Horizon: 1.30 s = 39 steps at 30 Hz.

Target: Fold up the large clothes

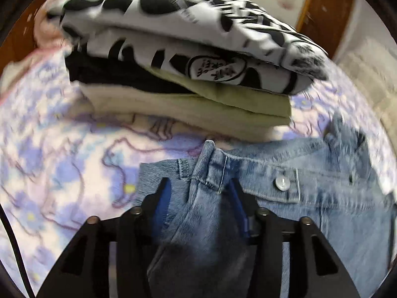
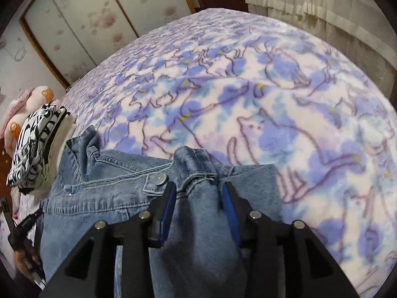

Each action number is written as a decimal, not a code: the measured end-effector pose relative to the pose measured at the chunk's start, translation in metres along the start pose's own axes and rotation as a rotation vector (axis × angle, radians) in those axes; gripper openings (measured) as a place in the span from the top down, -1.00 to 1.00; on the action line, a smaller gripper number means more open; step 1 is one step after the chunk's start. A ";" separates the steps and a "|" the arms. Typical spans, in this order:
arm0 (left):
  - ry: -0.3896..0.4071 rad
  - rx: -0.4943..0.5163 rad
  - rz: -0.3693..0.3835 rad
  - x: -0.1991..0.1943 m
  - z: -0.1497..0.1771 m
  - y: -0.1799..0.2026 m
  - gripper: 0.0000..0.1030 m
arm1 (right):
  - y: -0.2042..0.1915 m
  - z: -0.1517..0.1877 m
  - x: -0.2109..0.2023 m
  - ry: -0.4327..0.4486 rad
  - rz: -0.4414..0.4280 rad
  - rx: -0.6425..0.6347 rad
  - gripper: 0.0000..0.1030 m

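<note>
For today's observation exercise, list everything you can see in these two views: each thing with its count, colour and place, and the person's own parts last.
denim garment: one, light blue, on the blanket under both grippers, a metal button on its band
stack of folded clothes: one, black-and-white print on top, black, pale green and cream below, beyond the denim
blanket: one, purple-blue cat pattern on white, covering the bed
plush toy: one, pink and cream, behind the stack
sliding doors: white with pink blotches, back wall
left gripper: black, blue pads, a denim fold between its pads
right gripper: the same, a denim fold between its pads
</note>
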<state>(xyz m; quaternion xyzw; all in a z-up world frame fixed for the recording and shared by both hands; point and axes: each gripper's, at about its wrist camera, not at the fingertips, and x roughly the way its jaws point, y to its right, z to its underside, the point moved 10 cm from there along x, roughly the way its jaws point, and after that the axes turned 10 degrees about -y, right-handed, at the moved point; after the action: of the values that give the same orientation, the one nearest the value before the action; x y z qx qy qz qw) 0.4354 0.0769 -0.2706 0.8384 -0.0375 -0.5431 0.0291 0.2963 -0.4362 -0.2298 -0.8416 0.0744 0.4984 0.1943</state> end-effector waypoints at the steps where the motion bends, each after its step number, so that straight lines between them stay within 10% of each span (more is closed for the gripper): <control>1: 0.003 0.034 -0.008 -0.006 0.002 0.004 0.03 | -0.004 0.001 -0.006 0.008 0.011 -0.019 0.24; 13: -0.071 0.376 0.360 -0.096 0.121 0.139 0.02 | -0.142 0.112 -0.046 -0.078 -0.153 -0.398 0.24; 17: -0.130 0.481 0.338 -0.074 0.158 0.170 0.03 | -0.170 0.143 -0.018 -0.143 -0.148 -0.483 0.24; 32: 0.000 0.389 0.266 -0.014 0.059 0.188 0.09 | -0.183 0.052 0.060 -0.037 -0.011 -0.361 0.29; 36: -0.017 0.311 0.239 -0.003 0.038 0.167 0.20 | -0.163 0.038 0.068 -0.061 -0.033 -0.312 0.93; 39: -0.052 0.274 0.290 0.002 0.028 0.147 0.51 | -0.136 0.032 0.063 -0.057 0.000 -0.311 1.00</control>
<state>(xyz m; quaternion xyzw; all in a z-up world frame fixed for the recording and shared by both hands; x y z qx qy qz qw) 0.4060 -0.0699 -0.2712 0.8060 -0.2321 -0.5444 -0.0086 0.3447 -0.2951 -0.2636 -0.8470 -0.0093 0.5278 0.0635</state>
